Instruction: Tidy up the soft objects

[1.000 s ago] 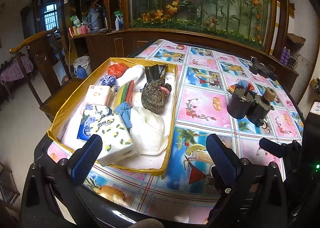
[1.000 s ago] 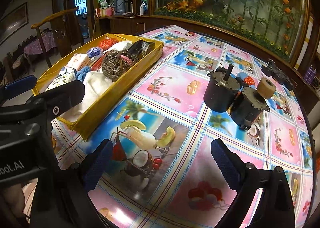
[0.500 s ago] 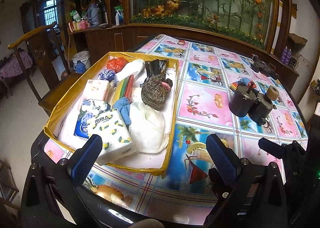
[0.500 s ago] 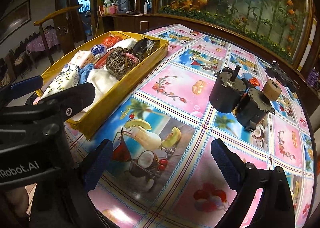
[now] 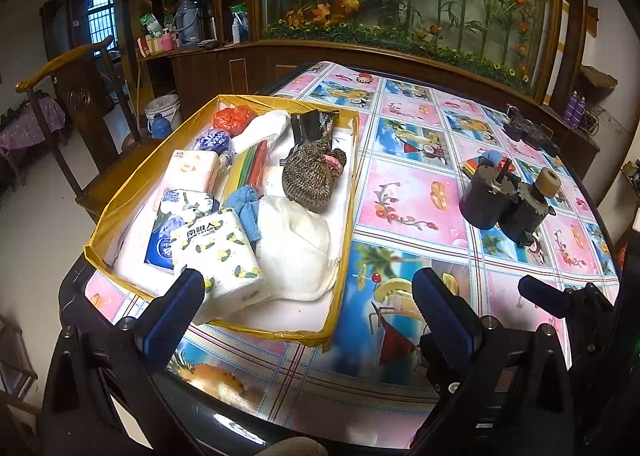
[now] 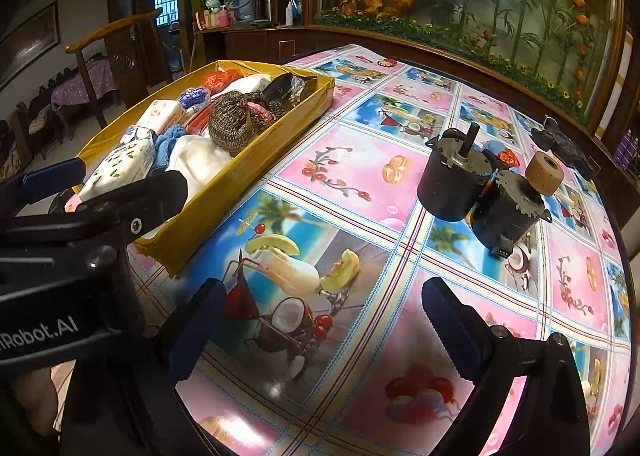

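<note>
A yellow box on the table's left holds soft things: a lemon-print tissue pack, a white cloth, a blue cloth, a knitted hat, a pink pack and a red bag. The box also shows in the right wrist view. My left gripper is open and empty, held over the box's near edge. My right gripper is open and empty above bare tablecloth, right of the box.
Two black motors stand on the right of the table, also in the right wrist view. A dark object lies at the far right. A wooden chair stands left of the table; a cabinet lies behind.
Both grippers have pulled back and risen slightly, so the box and motors look a little farther off. Both stay open and empty. Nothing on the table has moved.
</note>
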Demonstrator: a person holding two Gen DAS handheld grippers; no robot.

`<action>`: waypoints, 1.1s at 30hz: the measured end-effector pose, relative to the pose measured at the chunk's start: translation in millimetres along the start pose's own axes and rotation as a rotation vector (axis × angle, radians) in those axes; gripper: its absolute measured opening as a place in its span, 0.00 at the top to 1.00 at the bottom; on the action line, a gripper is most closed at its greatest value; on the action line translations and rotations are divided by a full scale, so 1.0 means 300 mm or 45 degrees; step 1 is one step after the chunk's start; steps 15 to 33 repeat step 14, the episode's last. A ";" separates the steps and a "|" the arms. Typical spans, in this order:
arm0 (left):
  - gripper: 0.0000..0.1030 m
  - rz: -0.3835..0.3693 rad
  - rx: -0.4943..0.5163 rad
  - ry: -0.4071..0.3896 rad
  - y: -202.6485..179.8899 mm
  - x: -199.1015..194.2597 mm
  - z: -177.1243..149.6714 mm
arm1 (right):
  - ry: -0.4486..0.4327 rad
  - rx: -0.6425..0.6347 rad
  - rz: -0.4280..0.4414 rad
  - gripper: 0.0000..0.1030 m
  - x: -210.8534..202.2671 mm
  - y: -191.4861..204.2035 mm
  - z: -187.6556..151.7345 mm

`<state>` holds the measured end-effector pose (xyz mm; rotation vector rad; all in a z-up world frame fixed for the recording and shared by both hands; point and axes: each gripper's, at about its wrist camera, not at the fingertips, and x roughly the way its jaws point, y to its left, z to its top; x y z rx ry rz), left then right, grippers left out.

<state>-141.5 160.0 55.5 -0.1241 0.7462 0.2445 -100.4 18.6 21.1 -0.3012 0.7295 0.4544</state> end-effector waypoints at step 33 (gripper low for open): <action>0.00 -0.034 0.067 -0.013 -0.049 -0.032 0.022 | -0.015 0.019 -0.007 0.03 -0.020 -0.038 -0.003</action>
